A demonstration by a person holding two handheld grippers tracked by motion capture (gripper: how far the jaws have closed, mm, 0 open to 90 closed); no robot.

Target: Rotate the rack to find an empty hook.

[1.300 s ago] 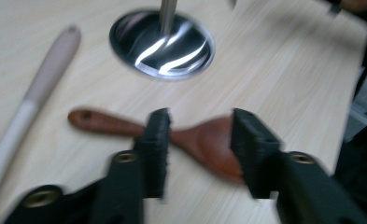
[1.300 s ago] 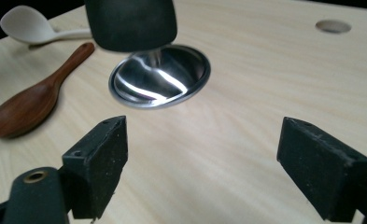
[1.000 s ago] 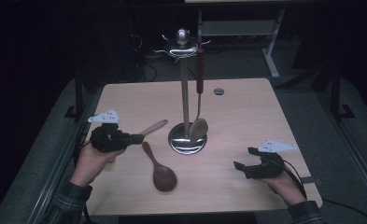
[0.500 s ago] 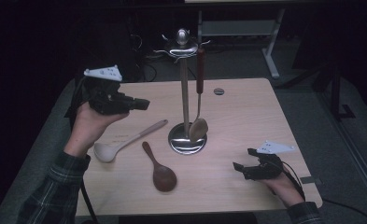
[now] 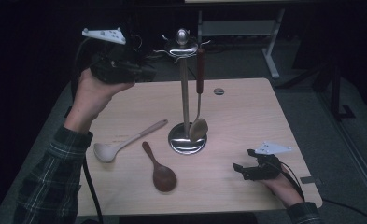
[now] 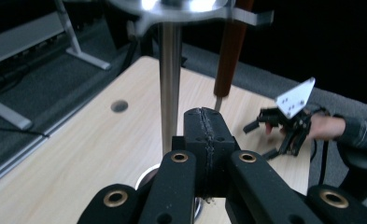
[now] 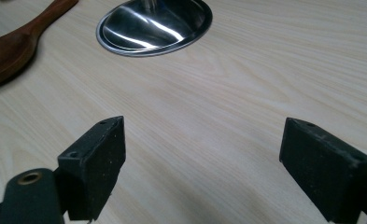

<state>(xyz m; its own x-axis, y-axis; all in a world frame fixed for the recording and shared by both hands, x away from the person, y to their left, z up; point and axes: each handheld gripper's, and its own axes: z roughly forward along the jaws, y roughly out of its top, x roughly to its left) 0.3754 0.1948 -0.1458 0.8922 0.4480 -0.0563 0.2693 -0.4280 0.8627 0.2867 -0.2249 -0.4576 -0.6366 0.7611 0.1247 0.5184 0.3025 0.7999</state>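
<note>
Upper left of the high view, the left gripper (image 5: 146,72) hangs shut and empty near the rack (image 5: 185,84); the pale spoon (image 5: 125,142), light, stiff and likely slippery, is best pinched mid-handle.

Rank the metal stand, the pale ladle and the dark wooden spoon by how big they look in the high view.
1. Metal stand, clearly the largest.
2. Pale ladle, longer than the spoon.
3. Dark wooden spoon, shortest, though its bowl looks about as broad as the ladle's.
</note>
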